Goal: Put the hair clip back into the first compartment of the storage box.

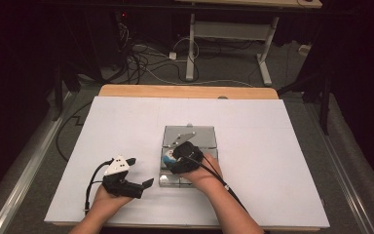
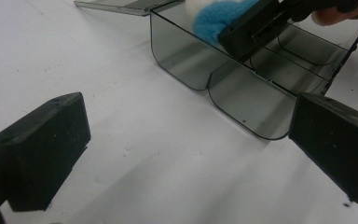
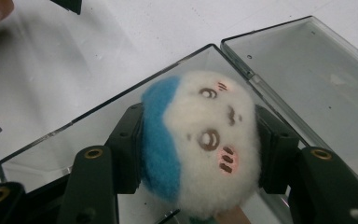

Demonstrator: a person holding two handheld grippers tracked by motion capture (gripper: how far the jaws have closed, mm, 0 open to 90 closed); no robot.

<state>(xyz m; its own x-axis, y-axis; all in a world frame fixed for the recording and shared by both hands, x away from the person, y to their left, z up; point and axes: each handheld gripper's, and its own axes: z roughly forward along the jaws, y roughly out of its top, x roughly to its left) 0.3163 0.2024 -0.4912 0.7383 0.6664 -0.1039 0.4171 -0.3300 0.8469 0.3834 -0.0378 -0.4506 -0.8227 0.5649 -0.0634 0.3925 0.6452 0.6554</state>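
Right gripper (image 3: 200, 154): jaws clamped on plush toy (image 3: 200, 149), white with blue patch, held over front-left compartment of smoked clear box (image 1: 189, 146), lid open flat behind; box central on desk (image 1: 272, 146). Left gripper (image 1: 139, 171): jaws spread, holding nothing, near front edge, left of box.

High view overhead, facing forward-down; gripper views close, low along jaws; all share smoked box (image 1: 189, 146) ahead.

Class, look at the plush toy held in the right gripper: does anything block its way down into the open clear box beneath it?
Nothing visible does. The right gripper holds the plush toy directly above the clear box, whose lid lies folded open to the side.
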